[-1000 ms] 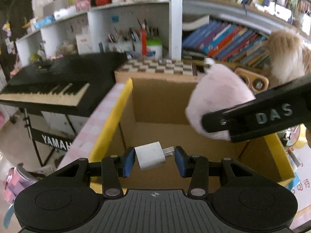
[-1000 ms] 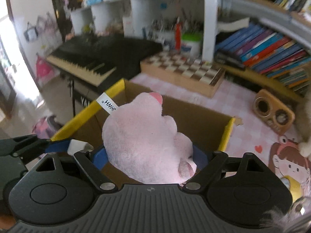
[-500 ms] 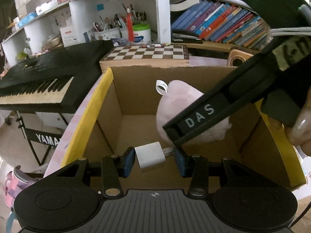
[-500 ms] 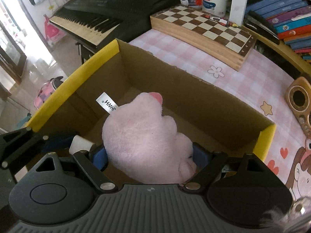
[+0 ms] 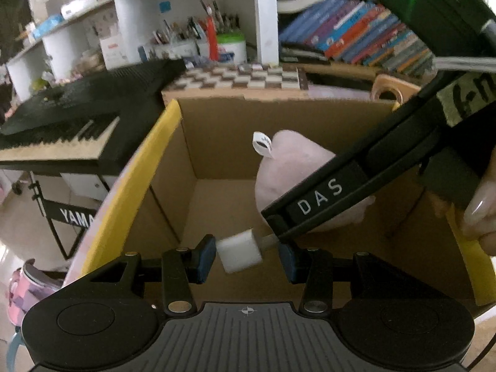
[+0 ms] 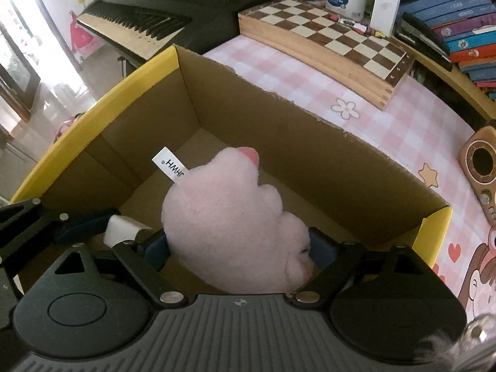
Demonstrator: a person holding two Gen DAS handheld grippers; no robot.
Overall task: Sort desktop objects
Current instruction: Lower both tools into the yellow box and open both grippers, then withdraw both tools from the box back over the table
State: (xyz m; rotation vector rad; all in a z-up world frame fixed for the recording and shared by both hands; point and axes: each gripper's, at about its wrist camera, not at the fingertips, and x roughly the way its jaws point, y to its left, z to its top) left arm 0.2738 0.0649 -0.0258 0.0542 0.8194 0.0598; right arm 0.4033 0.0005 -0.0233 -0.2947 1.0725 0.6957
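In the left wrist view, the black keyboard (image 5: 86, 108) occupies the upper left of the frame, with the chessboard (image 5: 248, 77) beside it at upper centre. The cardboard box (image 5: 217, 142), open at the top with yellow flaps, fills the middle of the frame. The left gripper (image 5: 247, 259) sits at lower centre, over the box interior. The white charger plug (image 5: 240, 254) lies between its blue pads, tilted; the left pad touches the plug body, and the metal prong end reaches toward the right pad. The jaws have just been opening slightly, with the plug between them. Right of centre, the pink plush toy (image 5: 285, 167) hangs inside the box, partly hidden by the black finger of the right gripper. A hand (image 5: 480, 214) shows at the right edge.

In the right wrist view, the box wall (image 6: 279, 130) spans the centre, resting on the pink checked worktop (image 6: 294, 71). The right gripper (image 6: 238, 255) at lower centre is clenched on the plush toy (image 6: 229, 217), which fills the space between its pads; the jaws have just been widening. The toy's white label (image 6: 169, 169) points to the upper left. A wooden toy (image 6: 480, 167) lies at the right edge.
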